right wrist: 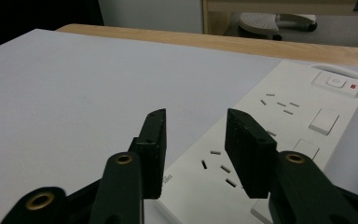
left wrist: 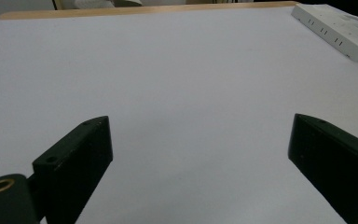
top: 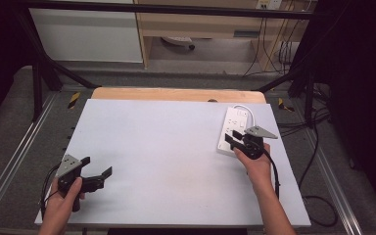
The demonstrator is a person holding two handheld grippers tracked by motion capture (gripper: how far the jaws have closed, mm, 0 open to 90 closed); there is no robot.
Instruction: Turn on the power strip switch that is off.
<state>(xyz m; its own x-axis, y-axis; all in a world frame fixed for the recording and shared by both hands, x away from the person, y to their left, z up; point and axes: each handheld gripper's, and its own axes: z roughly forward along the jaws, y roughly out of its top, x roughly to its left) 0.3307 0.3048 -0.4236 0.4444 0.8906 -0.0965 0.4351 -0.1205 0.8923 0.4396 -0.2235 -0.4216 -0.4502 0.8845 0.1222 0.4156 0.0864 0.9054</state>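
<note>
You are holding the right hand-held gripper [right wrist: 193, 135] part open, gripping nothing, over the power strip [right wrist: 279, 140]; the left hand-held gripper [left wrist: 200, 149] is gaping wide and empty.

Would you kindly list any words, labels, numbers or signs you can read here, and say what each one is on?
No words or numbers can be read.
Power strip: a round power sign on its switch, with a small red mark beside it.
Power strip, near edge: a tiny grey print, too small and blurred to read.
Right gripper and left gripper: no markings.
</note>
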